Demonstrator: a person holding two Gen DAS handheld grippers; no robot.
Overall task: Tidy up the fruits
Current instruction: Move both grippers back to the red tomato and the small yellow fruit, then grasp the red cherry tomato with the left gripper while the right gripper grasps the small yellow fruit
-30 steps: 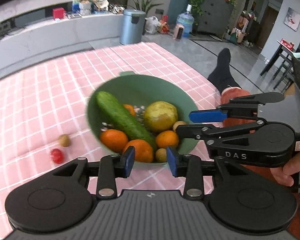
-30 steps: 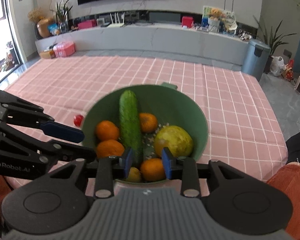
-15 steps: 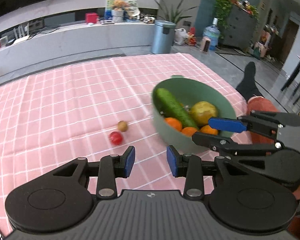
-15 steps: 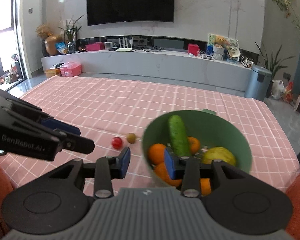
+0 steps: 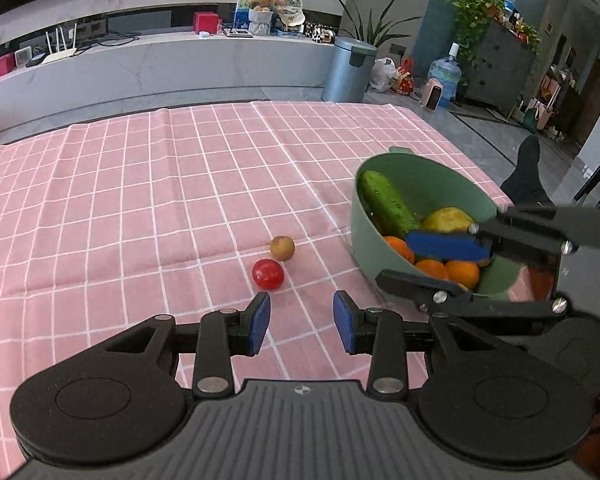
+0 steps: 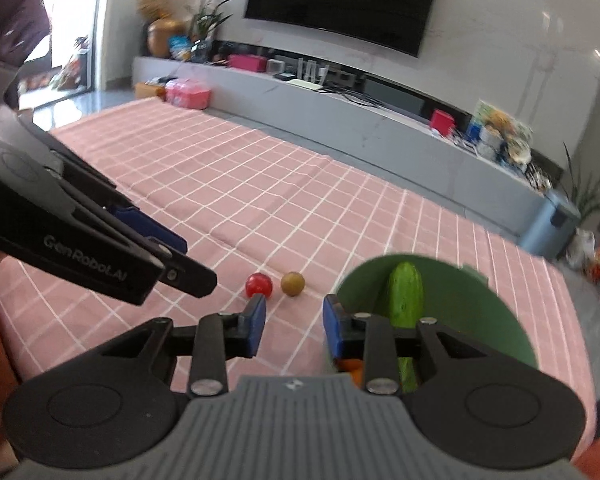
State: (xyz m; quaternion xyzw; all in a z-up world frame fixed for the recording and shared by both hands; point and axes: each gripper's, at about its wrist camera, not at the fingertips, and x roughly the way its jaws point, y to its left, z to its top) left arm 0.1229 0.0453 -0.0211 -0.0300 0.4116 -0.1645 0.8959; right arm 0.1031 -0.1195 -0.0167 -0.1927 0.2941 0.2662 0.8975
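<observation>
Left wrist view, writing: none legible
Left gripper [image 5: 302, 322]: jaws parted, empty; red tomato [image 5: 267, 274] just ahead of left pad; brown fruit [image 5: 282, 247] beyond, touching tomato; green bowl [image 5: 366, 236] of cucumber [image 5: 386, 203] and oranges [image 5: 462, 272] to right
Right wrist view, writing: "GenRobot.AI" on left gripper's arm
Right gripper [image 6: 294, 326]: jaws just been closing, parted, nothing between; tomato, brown fruit just ahead; bowl right

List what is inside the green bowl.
In the bowl: a cucumber, a yellow-green fruit and oranges. The right gripper covers the rest.
</observation>
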